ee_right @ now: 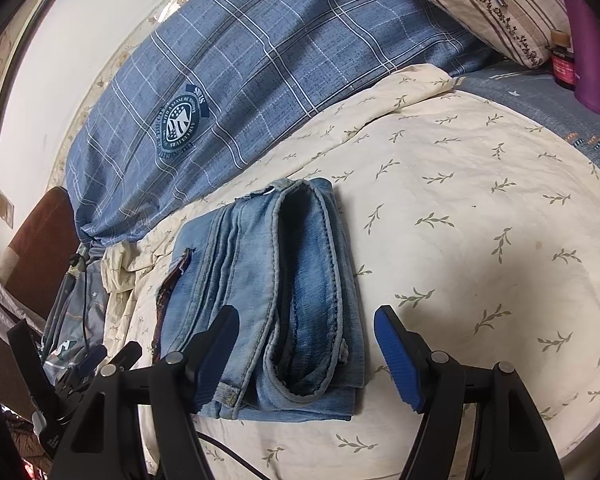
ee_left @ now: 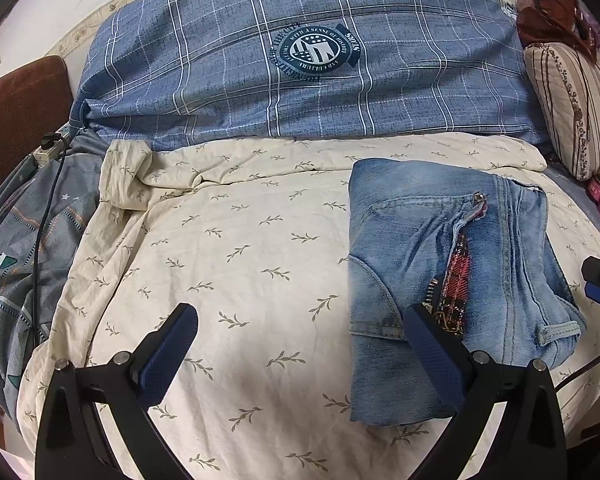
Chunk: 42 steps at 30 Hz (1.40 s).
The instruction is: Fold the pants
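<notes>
Pants (ee_right: 268,300) folded on bedsheet (ee_right: 460,260); tools apart

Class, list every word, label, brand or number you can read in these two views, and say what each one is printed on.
"WITH A SENSE OF HISTORY": upside down in the ring of the round navy emblem on the blue checked cotton duvet.
"AND CULTURE": same ring, partly legible.
Banner and outer ring lettering on the emblem: too distorted to read.
Small red jar label beside the striped pillow: too blurred.
Folded light-blue denim jeans: no readable text.
</notes>
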Each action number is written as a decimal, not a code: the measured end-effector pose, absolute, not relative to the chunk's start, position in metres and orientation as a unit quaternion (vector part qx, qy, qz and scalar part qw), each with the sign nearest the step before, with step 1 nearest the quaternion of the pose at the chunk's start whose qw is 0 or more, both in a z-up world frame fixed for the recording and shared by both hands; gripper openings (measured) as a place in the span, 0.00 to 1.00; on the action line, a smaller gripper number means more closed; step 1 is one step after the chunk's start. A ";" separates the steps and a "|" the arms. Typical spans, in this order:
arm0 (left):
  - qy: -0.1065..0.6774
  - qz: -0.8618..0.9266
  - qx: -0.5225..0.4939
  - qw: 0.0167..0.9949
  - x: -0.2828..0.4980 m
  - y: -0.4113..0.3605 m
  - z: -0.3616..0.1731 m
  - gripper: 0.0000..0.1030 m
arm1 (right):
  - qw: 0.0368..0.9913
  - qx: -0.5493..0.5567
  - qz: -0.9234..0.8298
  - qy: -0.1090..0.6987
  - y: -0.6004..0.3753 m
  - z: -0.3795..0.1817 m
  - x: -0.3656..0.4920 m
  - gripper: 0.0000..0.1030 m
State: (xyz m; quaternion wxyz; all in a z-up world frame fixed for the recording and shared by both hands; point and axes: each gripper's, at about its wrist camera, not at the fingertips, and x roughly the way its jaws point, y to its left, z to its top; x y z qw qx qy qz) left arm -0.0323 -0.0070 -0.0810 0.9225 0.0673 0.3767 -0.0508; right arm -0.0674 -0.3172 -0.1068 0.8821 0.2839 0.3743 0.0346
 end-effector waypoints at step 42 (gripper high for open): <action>0.377 -0.065 0.070 0.921 -0.033 -0.024 -0.079 0.99 | 0.882 0.280 0.043 0.377 -0.312 -0.106 -0.067 0.71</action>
